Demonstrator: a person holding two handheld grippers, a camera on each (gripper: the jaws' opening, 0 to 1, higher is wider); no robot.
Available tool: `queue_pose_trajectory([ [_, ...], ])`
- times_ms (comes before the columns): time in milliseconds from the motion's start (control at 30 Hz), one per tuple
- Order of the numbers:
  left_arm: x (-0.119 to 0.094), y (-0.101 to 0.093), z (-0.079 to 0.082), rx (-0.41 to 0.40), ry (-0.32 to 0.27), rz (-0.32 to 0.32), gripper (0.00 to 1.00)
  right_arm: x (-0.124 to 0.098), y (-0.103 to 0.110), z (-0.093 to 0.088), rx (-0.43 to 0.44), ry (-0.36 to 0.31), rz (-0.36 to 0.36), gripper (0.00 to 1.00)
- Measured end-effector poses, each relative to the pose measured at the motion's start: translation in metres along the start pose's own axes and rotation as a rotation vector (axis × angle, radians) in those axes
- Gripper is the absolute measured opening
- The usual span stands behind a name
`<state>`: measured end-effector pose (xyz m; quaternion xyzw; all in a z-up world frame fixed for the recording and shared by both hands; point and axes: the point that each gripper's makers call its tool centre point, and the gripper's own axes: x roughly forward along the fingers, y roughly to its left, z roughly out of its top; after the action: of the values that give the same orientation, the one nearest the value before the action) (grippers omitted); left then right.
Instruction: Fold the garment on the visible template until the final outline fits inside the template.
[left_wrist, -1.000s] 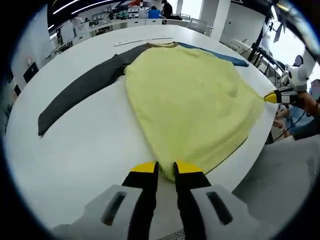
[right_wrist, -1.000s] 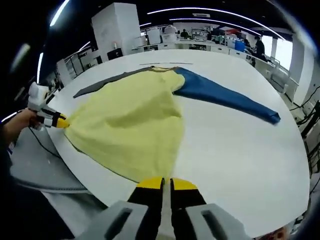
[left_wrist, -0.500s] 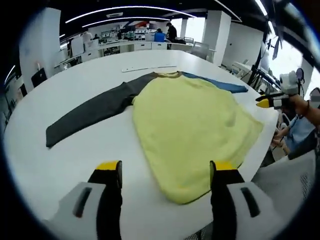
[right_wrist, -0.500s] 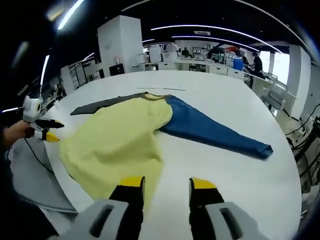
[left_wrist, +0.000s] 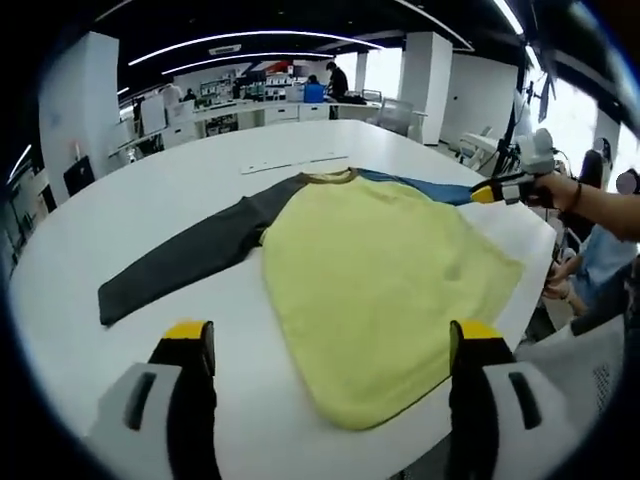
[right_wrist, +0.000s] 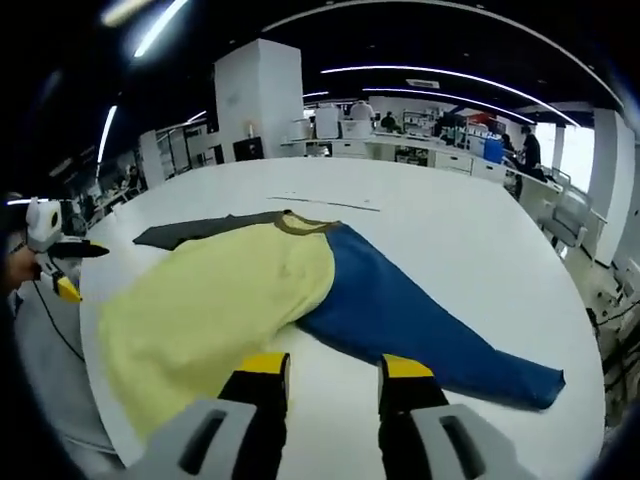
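garment (left_wrist: 375, 290): soft yellow body, one grey sleeve, one blue, flat on round white table (left_wrist: 150, 215)
left gripper (left_wrist: 330, 345): jaws wide apart
right gripper (right_wrist: 328, 372): jaws apart, empty

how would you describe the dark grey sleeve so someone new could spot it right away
On the big white round table lies a garment with a yellow body. The dark grey sleeve stretches flat from its collar end; the opposite sleeve is blue, so colour tells them apart.

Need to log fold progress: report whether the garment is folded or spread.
Spread, not folded. The garment lies flat on the table, its dark sleeve and blue sleeve stretched out to opposite sides.
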<state>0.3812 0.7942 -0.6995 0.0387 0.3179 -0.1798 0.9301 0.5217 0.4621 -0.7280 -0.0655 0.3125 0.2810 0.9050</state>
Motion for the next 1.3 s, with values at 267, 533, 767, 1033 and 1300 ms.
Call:
queue_pose_trajectory([
  [267, -0.001, -0.001, 0.010, 0.002, -0.011, 0.006, 0.99, 0.031, 0.006, 0.004, -0.078, 0.045, 0.072, 0.32],
  [533, -0.001, -0.001, 0.013, 0.000, -0.014, 0.015, 0.98, 0.053, 0.006, -0.007, -0.213, 0.120, 0.067, 0.23],
  [767, -0.005, 0.004, 0.011, -0.006, -0.008, 0.040, 0.96, 0.064, 0.000, -0.008, -0.221, 0.127, 0.050, 0.09],
  [1033, -0.006, 0.007, 0.010, 0.000, 0.002, 0.050, 0.94, 0.068, -0.014, 0.005, -0.202, 0.105, 0.015, 0.00],
  [1300, -0.005, 0.005, 0.007, -0.005, 0.005, 0.047, 0.93, 0.065, -0.041, 0.034, -0.183, 0.055, -0.066, 0.00],
])
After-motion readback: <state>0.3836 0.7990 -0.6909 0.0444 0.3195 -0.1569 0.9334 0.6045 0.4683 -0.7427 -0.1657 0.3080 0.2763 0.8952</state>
